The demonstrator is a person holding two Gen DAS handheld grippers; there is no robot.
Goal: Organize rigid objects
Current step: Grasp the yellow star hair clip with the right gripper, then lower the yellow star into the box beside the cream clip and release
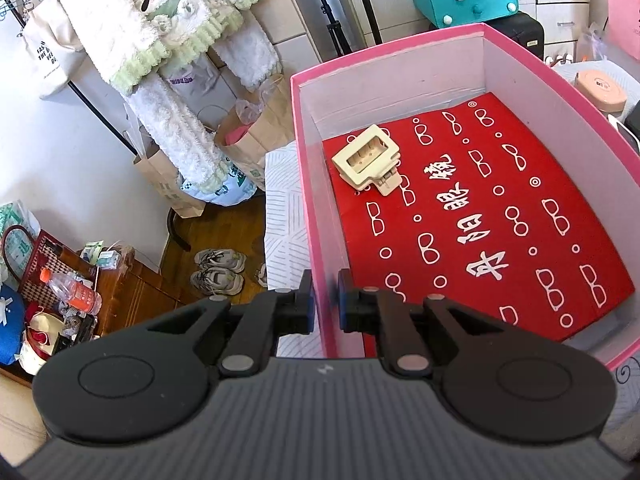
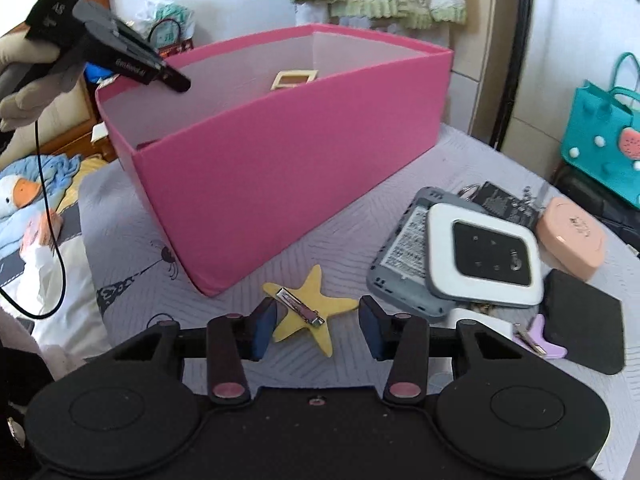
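A pink box point(image 1: 304, 168) point(image 2: 280, 184) stands on the grey bedspread. Inside lie a red printed sheet point(image 1: 500, 216) and a cream plastic frame point(image 1: 366, 158) point(image 2: 294, 77). My left gripper point(image 1: 325, 300) is shut on the box's left wall near its front corner; it also shows in the right wrist view point(image 2: 176, 80) at the box rim. My right gripper point(image 2: 318, 326) is open and empty, its fingers on either side of a yellow star hair clip point(image 2: 310, 312) on the bedspread.
Right of the box lie a white-and-black device point(image 2: 486, 254) on a grey one point(image 2: 400, 264), a black pad point(image 2: 584, 320), a peach case point(image 2: 570, 236), a purple clip point(image 2: 540, 338). A teal bag point(image 2: 604, 136) stands behind. Floor, shoes point(image 1: 220, 272) and bags lie left.
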